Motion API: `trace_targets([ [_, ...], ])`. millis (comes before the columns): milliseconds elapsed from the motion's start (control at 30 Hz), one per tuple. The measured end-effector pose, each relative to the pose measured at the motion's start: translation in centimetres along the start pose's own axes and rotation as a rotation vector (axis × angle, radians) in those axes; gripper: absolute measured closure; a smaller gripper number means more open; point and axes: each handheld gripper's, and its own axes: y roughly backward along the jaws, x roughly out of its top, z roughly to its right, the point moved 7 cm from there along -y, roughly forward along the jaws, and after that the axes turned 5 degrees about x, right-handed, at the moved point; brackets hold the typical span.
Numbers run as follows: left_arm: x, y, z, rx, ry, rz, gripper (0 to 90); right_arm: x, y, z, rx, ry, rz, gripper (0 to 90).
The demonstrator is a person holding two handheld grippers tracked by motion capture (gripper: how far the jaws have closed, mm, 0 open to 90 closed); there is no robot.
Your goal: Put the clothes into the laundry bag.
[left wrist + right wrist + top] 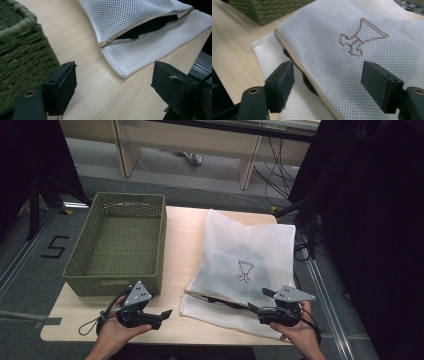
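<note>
Both of your tools stand wide with nothing between the jaws — the left tool (165, 313) hangs over bare table (82, 62) just short of the mesh laundry bag (240, 265), and the right tool (253, 308) sits at the bag's near edge, above its unzipped mouth. The bag lies flat on the right half of the table, beside the green woven basket (120, 245), with a dark garment (150, 26) poking out of the open zipper (110, 43). The likely trouble is a grip that catches one layer of mesh alone: lift that and the mouth gapes, and the garment may slide out onto the table. Pinch too near the zipper pull and you could snag the garment in the teeth. The bag's near right corner also lies close to the table edge — a careless drag could tip it over.
</note>
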Motion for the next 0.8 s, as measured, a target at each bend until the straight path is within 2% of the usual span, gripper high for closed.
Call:
trace_targets([
  [33,0.1,0.1,0.1,-0.004,0.023,0.024,16.1,-0.1,0.2,0.2,0.001,0.023,-0.003,25.1],
  [100,0.0,0.6,-0.2,0.002,0.009,0.028,16.1,-0.6,0.6,0.2,-0.014,0.009,-0.004,25.1],
  [133,-0.1,0.8,-0.3,0.003,0.015,0.030,16.1,-0.9,0.8,0.0,-0.016,-0.014,-0.014,25.1],
  [167,-0.2,1.0,-0.4,0.008,0.000,0.019,16.0,-1.1,1.0,0.0,-0.015,-0.022,-0.023,25.1],
  [200,-0.2,1.0,-0.4,0.002,0.011,0.030,16.0,-1.4,1.1,0.0,-0.018,-0.019,-0.027,25.1],
  [233,-0.4,1.2,-0.5,0.011,0.002,0.021,16.0,-1.5,1.1,0.0,-0.012,-0.001,-0.029,25.1],
  [267,-0.6,1.3,-0.6,0.007,-0.008,0.018,16.1,-1.8,1.3,0.0,-0.018,-0.006,-0.039,25.1],
  [300,-0.7,1.4,-0.4,0.001,0.005,0.016,16.1,-2.0,1.3,-0.1,-0.009,-0.011,-0.044,25.1],
  [333,-0.8,1.5,-0.5,0.001,-0.014,0.007,16.1,-2.2,1.4,-0.3,-0.010,-0.026,-0.054,25.1],
  [367,-0.9,1.4,-0.3,-0.001,-0.006,0.010,16.2,-2.4,1.5,-0.2,-0.009,-0.014,-0.057,25.1],
  [400,-1.1,1.5,-0.3,0.003,-0.020,-0.001,16.3,-2.6,1.6,-0.3,-0.019,-0.022,-0.068,25.1],
  [433,-1.1,1.4,-0.1,0.002,-0.010,0.010,16.3,-2.7,1.6,-0.3,-0.009,-0.009,-0.075,25.0],
  [467,-1.2,1.6,-0.1,0.003,-0.021,-0.006,16.3,-3.0,1.6,-0.4,-0.003,-0.023,-0.086,25.0],
  [500,-1.4,1.6,0.0,0.006,-0.034,-0.014,16.3,-3.1,1.8,-0.3,-0.030,-0.014,-0.088,25.1],
  [533,-1.4,1.5,0.2,-0.004,-0.017,-0.002,16.3,-3.3,1.9,-0.2,-0.022,-0.016,-0.096,25.0],
  [567,-1.5,1.7,0.2,0.003,-0.039,-0.019,16.3,-3.5,2.0,-0.3,-0.020,-0.031,-0.103,24.9],
  [600,-1.6,1.6,0.3,0.000,-0.032,-0.010,16.3,-3.6,2.1,-0.1,-0.020,0.002,-0.103,24.9],
  [633,-1.7,1.6,0.4,0.002,-0.020,-0.009,16.3,-3.8,2.3,0.0,-0.031,-0.014,-0.105,24.9],
  [667,-1.9,1.7,0.4,0.008,-0.042,-0.030,16.3,-3.9,2.3,-0.1,-0.034,-0.026,-0.104,24.8],
  [700,-1.8,1.6,0.6,0.005,-0.024,-0.009,16.3,-4.0,2.5,0.0,-0.028,-0.023,-0.108,24.8],
  [767,-1.8,1.6,0.6,0.004,-0.033,-0.012,16.3,-4.2,2.7,0.2,-0.045,-0.027,-0.111,24.5],
  [800,-1.9,1.7,0.5,0.006,-0.056,-0.020,16.3,-4.3,2.7,0.3,-0.049,-0.019,-0.110,24.3],
])
